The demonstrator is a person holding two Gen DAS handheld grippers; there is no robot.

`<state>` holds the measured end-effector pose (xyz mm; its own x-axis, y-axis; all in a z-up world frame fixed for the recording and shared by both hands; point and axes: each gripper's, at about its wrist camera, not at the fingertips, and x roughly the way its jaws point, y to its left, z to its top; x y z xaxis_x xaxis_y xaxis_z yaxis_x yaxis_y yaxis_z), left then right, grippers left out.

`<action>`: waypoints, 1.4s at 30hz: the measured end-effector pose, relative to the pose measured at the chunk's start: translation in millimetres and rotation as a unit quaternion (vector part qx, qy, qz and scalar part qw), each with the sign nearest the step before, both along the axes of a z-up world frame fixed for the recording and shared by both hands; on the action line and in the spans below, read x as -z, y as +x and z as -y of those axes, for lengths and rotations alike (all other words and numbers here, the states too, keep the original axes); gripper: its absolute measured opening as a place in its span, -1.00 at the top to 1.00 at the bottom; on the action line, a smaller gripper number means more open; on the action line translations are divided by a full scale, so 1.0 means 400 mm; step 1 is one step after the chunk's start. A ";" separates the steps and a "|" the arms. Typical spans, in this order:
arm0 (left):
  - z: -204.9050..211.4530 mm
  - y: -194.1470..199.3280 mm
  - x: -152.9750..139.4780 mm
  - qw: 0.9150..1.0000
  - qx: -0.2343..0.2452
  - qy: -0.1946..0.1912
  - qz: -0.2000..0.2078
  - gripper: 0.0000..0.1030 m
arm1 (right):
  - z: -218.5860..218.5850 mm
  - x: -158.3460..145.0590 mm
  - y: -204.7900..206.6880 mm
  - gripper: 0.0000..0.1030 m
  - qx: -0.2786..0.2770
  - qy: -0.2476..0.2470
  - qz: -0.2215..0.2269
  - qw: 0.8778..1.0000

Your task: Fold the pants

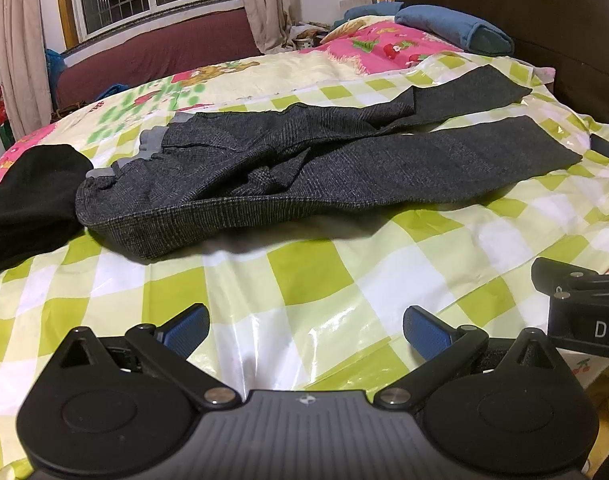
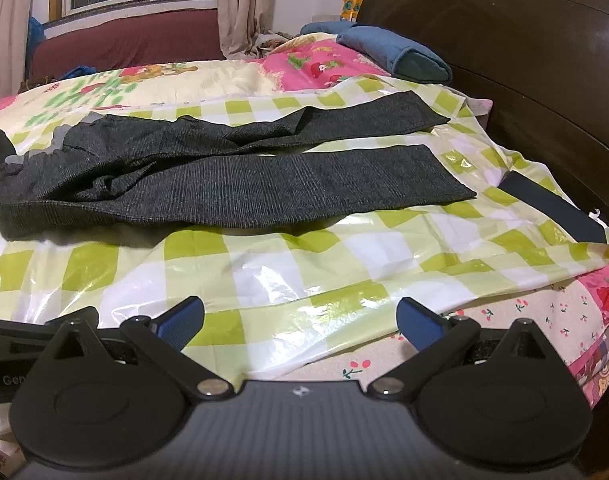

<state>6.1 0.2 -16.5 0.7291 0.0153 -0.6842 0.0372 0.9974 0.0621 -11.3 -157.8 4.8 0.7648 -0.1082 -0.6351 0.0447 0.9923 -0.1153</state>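
Left wrist view: the left gripper (image 1: pixel 306 330) gapes wide, empty; the pants (image 1: pixel 304 168) lie ahead of its fingers. The right gripper (image 2: pixel 300 322) likewise; best pinch a hem edge squarely

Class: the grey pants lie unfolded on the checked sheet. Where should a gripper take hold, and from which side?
Judging by the pose, grip the near leg's cuff: it lies flat, free of the rumpled waist. Come from the headboard side with the open right gripper.

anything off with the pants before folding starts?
Yes: the pants lie spread on the checked sheet but the waist end is bunched and wrinkled, and the legs are splayed apart, not stacked. Both grippers, left and right, are open and clear.
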 end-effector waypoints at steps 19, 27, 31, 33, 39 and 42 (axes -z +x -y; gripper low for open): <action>0.003 0.000 0.001 1.000 -0.002 0.006 0.001 -1.00 | -0.004 0.006 0.005 -0.98 0.000 0.000 -0.006 1.000; 0.002 0.001 0.004 1.000 -0.002 0.007 0.001 -1.00 | -0.005 0.009 0.006 -0.98 0.000 0.000 -0.010 1.000; 0.002 0.001 0.005 1.000 -0.001 0.006 0.000 -1.00 | -0.005 0.007 0.009 -0.98 0.000 0.000 -0.012 1.000; 0.002 0.000 0.005 1.000 -0.001 0.007 0.000 -1.00 | -0.005 0.008 0.008 -0.98 0.000 0.000 -0.012 1.000; 0.002 0.001 0.004 1.000 -0.002 0.006 0.000 -1.00 | -0.006 0.008 0.008 -0.98 0.000 -0.001 -0.012 1.000; 0.003 0.001 0.004 1.000 -0.002 0.007 0.000 -1.00 | -0.006 0.008 0.008 -0.98 0.000 0.000 -0.012 1.000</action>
